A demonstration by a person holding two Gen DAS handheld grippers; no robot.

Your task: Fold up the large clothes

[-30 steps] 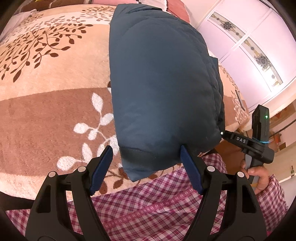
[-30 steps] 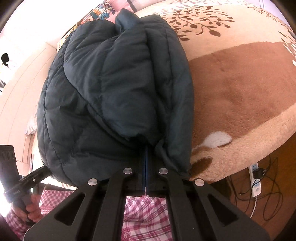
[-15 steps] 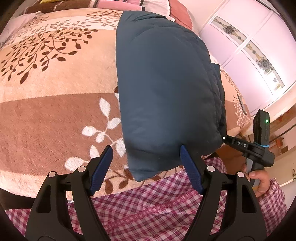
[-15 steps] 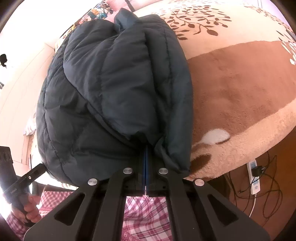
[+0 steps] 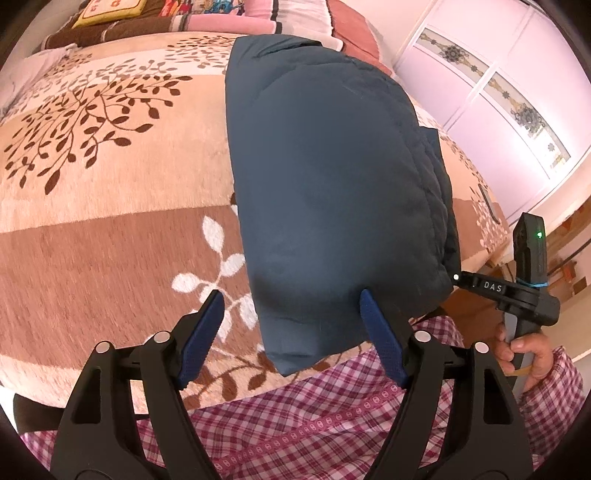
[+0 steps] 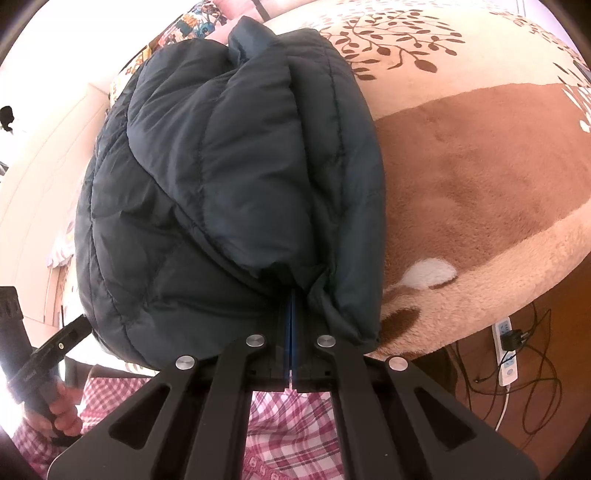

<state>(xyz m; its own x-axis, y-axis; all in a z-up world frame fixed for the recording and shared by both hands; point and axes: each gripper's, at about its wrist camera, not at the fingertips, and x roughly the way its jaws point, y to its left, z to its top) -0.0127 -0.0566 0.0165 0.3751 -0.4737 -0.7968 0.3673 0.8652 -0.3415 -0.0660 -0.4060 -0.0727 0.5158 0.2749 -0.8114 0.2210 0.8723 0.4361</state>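
Observation:
A dark blue puffer jacket (image 5: pixel 332 177) lies folded into a long bundle on the bed; it also fills the right wrist view (image 6: pixel 229 192). My left gripper (image 5: pixel 291 325) is open and empty, its blue pads on either side of the jacket's near end. My right gripper (image 6: pixel 291 299) is shut on the jacket's near edge, with the fabric bunched at the fingertips. The right gripper's body (image 5: pixel 517 288) shows at the jacket's right corner in the left wrist view.
The bed has a beige and brown leaf-patterned blanket (image 5: pixel 110 184), with pillows (image 5: pixel 207 18) at its head. A wardrobe (image 5: pixel 498 81) stands on the right. A power strip and cables (image 6: pixel 508 354) lie on the floor by the bed's edge. A plaid shirt (image 5: pixel 314 424) is close below.
The left gripper has drawn back and to the left, so the jacket sits further right in its view. The right gripper stays shut on the jacket's edge.

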